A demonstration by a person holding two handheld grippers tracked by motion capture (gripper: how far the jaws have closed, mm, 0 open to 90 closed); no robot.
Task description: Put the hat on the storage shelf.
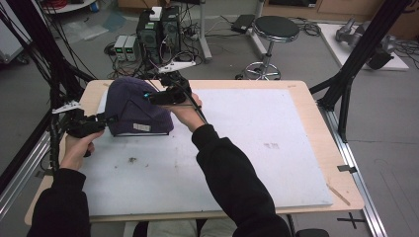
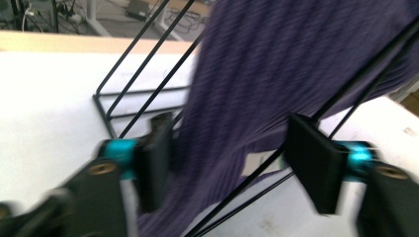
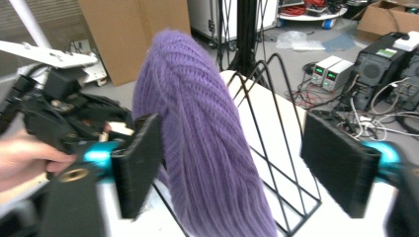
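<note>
A purple knit hat (image 1: 133, 106) is draped over a black wire rack (image 2: 133, 89) at the back left of the white board (image 1: 247, 148). My left gripper (image 1: 109, 118) sits at the hat's left lower edge. In the left gripper view the left gripper (image 2: 230, 158) is open, with the hat's (image 2: 276, 74) hem and a rack wire between its jaws; the right pad stands apart from the cloth. My right gripper (image 1: 150, 96) is at the hat's upper right side. In the right gripper view the right gripper (image 3: 237, 168) is open, astride the hat (image 3: 197, 113) and the rack (image 3: 281, 163).
The board lies on a wooden table (image 1: 321, 128) with open room to the right and front. Black frame poles (image 1: 346, 84) stand at both table sides. On the floor behind are computer boxes (image 1: 158, 29) with cables and a round stool (image 1: 275, 27).
</note>
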